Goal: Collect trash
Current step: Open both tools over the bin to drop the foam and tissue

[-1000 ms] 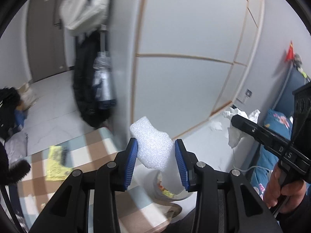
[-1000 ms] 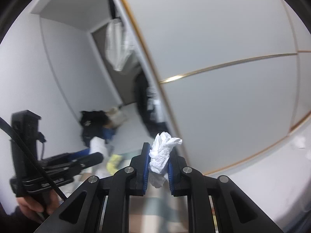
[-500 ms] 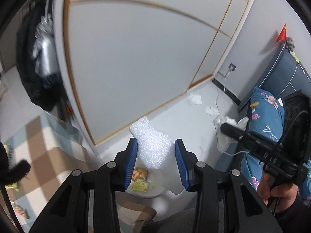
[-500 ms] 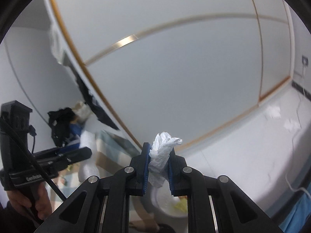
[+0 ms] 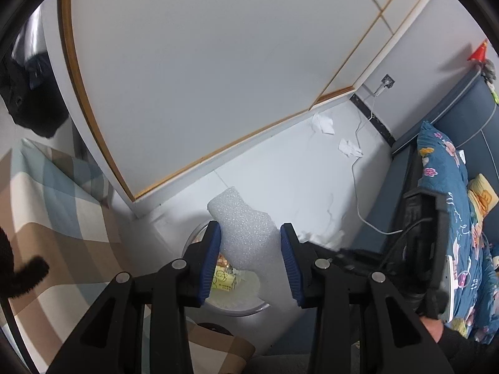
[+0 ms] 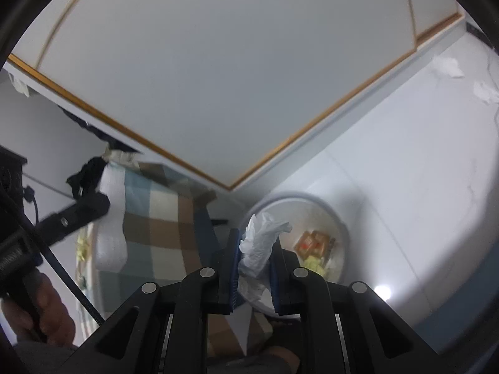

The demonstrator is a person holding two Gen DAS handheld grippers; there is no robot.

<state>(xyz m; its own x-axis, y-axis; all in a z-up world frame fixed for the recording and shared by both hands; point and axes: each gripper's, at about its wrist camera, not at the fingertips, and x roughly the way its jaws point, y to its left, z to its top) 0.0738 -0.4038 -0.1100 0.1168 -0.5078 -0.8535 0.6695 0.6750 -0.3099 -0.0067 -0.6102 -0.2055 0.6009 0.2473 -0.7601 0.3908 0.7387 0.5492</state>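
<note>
Left gripper (image 5: 249,249) clamps a white foam chunk (image 5: 241,224) between its blue pads, above the round white bin (image 5: 246,308). Right gripper (image 6: 254,255) pinches a crumpled tissue (image 6: 260,238) tight, at the near rim of the same bin (image 6: 340,227), wrappers inside. Both pieces look near weightless. Foam is springy, likely to dent; a mid-body hold suits it. Tissue is limp and may cling to the pads; best held at its bunched middle. More tissue scraps (image 5: 322,123) lie on the floor by the wall.

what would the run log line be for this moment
left gripper: shut on foam piece | right gripper: shut on crumpled tissue | both above: trash bin
</note>
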